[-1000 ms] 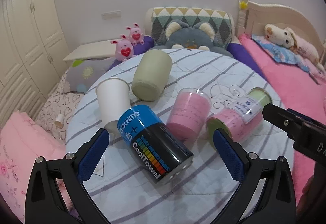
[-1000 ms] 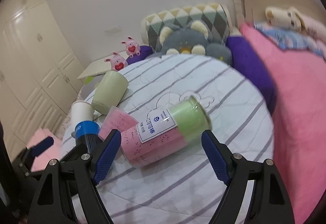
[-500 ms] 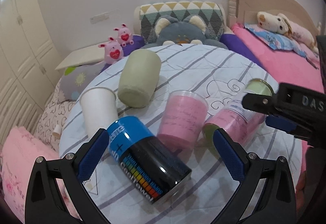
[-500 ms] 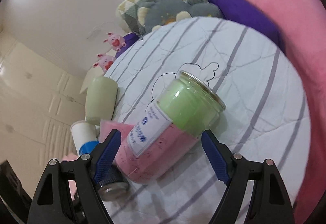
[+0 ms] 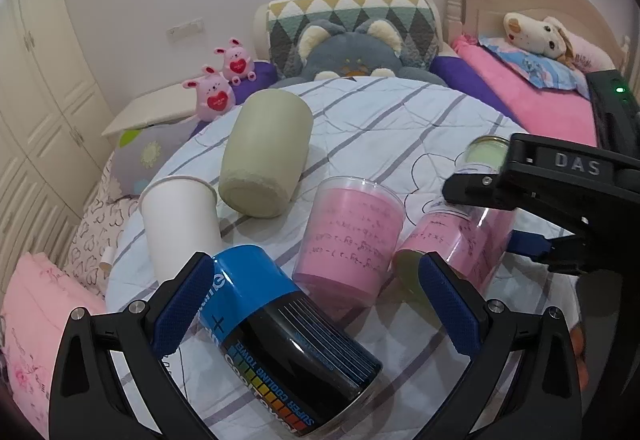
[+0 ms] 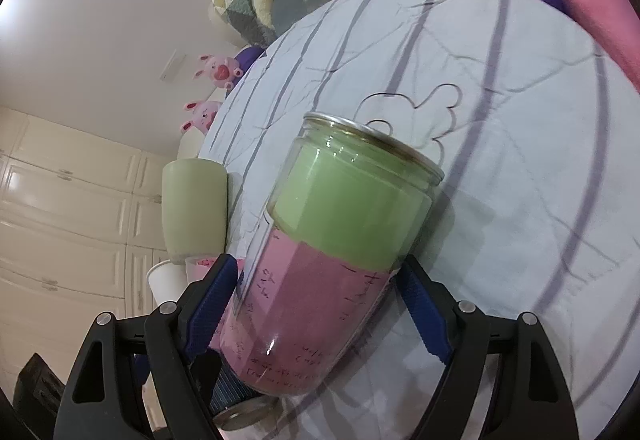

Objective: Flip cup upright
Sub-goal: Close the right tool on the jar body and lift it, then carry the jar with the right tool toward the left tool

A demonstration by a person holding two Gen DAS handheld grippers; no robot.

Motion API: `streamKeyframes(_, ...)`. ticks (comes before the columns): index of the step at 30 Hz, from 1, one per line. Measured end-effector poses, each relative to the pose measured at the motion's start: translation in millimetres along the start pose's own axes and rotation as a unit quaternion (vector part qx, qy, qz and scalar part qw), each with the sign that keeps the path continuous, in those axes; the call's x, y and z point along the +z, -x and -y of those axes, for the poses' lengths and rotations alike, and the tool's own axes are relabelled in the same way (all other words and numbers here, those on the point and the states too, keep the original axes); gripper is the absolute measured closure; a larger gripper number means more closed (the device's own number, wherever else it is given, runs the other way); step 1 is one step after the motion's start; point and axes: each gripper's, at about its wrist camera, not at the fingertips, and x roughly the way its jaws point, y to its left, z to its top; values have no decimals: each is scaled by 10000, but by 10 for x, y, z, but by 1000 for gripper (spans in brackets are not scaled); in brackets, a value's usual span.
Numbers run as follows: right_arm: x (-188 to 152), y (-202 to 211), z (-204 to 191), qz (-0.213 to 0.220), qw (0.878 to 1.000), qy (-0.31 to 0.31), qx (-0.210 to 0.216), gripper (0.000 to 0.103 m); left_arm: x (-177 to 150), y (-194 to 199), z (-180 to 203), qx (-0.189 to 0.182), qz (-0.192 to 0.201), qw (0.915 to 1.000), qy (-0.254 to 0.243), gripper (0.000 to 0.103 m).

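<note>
I look down on the round table point(image 5: 400, 127), draped in a pale cloth with grey stripes, which carries everything I am working with. Behind it sit a grey plush cushion point(image 5: 352, 55) and a pink bed point(image 5: 532, 107).

My right gripper point(image 6: 316, 304) reaches in from the right side of the table, tilted so the view from it is rolled over; in the left wrist view its black body with the letters DAS crosses in front of the cup. Its blue pads point(image 6: 212, 300) press against both sides of the clear cup point(image 6: 332, 252), at the pink lower half, so the jaws are closed onto it at roughly cup width. The cup, with pink and green paper inside, lies on its side near the right edge of the table, and I cannot tell if it is off the cloth.

My left gripper point(image 5: 316, 308) hovers low over the near edge, jaws spread wide and gripping nothing. Between its fingers lies the blue and black can point(image 5: 288, 340) on its side. Beyond it a pink cup point(image 5: 352, 236) stands mouth down, just beside the held cup. A sage green cup point(image 5: 266, 151) lies tipped over farther back, and a white paper cup point(image 5: 180, 220) stands inverted at the left.
</note>
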Motion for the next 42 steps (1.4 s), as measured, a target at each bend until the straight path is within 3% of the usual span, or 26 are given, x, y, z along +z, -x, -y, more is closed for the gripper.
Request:
streamKeyframes(10, 107, -101, -28, -532, 9969, 427, 401, 22, -46, 44, -41, -97, -79, 9999, 54, 0)
streamKeyframes(20, 49, 195, -38, -1082, 9875, 1086, 354, 22, -195, 312, 158, -270, -78, 9995, -131, 0)
streamKeyframes(29, -270, 314, -199, -1663, 9671, 1924, 59, 23, -441, 571, 375, -181, -76, 9993, -333, 0)
streamKeyframes(42, -616, -12, -417, -2261, 9395, 2573, -86, 26, -670, 751, 256, -53, -134, 9998, -112, 0)
